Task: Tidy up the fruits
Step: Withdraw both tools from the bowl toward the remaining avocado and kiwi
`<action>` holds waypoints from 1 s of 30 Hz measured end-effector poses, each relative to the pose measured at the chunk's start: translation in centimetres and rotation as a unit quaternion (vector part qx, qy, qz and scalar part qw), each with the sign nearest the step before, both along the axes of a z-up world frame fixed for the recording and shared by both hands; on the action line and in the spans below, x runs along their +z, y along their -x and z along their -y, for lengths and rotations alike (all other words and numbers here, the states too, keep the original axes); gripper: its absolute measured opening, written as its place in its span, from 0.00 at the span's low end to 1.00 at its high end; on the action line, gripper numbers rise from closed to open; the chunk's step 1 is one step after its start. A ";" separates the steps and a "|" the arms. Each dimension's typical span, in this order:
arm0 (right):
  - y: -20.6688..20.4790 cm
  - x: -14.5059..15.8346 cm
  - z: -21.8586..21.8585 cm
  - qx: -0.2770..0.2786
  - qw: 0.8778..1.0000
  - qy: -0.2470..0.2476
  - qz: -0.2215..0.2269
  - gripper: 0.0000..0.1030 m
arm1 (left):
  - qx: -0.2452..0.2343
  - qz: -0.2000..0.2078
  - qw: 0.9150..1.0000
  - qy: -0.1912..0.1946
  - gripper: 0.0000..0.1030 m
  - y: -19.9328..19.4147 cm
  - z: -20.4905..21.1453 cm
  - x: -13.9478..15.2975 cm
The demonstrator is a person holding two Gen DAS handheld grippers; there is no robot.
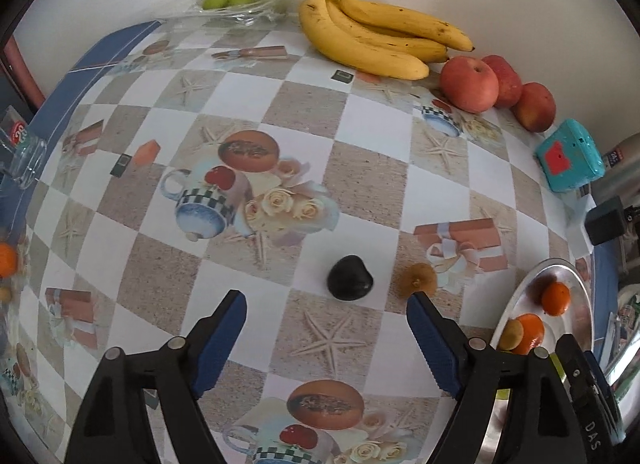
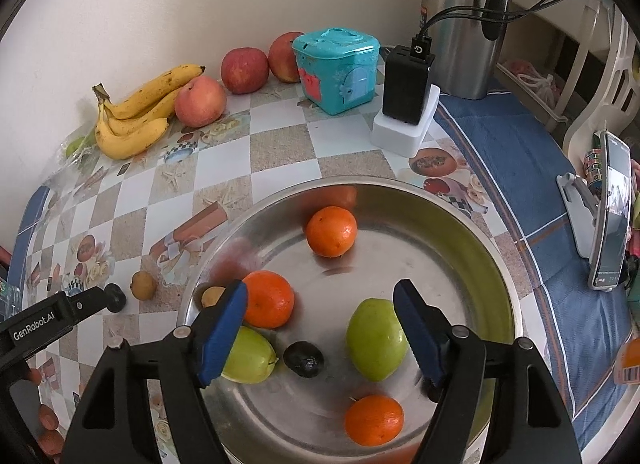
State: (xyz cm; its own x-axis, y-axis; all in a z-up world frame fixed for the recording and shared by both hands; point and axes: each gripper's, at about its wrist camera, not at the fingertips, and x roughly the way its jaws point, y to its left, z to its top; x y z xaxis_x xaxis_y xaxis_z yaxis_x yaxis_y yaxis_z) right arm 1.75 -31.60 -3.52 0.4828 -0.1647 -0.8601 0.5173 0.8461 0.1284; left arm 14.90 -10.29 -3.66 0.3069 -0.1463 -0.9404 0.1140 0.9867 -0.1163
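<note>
The metal tray (image 2: 492,264) sits at the near right part of the checked tablecloth (image 1: 372,132) and holds three oranges (image 2: 331,230), two green fruits (image 2: 376,338), a dark plum (image 2: 304,358) and a small brown fruit (image 2: 212,296) by its left rim. The right gripper (image 2: 320,304) hangs tilted down over the tray, jaws spread wide with nothing gripped; the larger green fruit lies just beside its right finger (image 2: 416,328), and I cannot tell whether they touch.

Left of the tray, a second dark plum (image 1: 351,278) and a small brown fruit (image 1: 416,279) lie on the cloth. The left gripper (image 1: 326,316) points steeply down just short of them, jaws wide and empty; the plum is ahead of the gap and the brown fruit is at the right fingertip.

Beyond the tray, along the wall, lie a bunch of bananas (image 1: 372,36) and three red apples (image 1: 469,83), then a teal box (image 2: 335,69), a black charger (image 2: 406,84) on a white block, and a steel flask (image 2: 464,20). A clear bag with green fruits (image 1: 228,1) is left of the bananas. A phone on a stand (image 2: 610,216) stands right of the tray.

The left gripper's side reads "GenRobot.AI" (image 2: 34,327).
</note>
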 end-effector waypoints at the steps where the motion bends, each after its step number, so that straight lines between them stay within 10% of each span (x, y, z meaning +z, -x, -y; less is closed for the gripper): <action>1: 0.0 0.0 0.0 0.001 1.000 0.000 0.000 0.74 | 0.001 0.000 1.000 -0.002 0.88 0.0 -0.1 0.0; 8: -0.3 0.3 -0.5 0.007 1.000 0.016 0.008 0.94 | 0.012 0.018 1.000 -0.018 1.00 -0.1 -0.6 0.1; 30: -2.3 0.6 -4.1 0.031 0.999 -0.003 0.025 0.94 | 0.029 0.013 0.999 -0.014 1.00 -1.7 -4.1 0.1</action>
State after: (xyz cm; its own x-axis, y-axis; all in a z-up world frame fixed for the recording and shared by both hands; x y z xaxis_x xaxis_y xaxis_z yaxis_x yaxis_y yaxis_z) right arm 4.04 -27.49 -2.88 0.5342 -0.1280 -0.8356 0.4574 0.8750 0.1584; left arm 16.55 -6.17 -3.58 0.3389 -0.1016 -0.9353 0.0599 0.9945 -0.0864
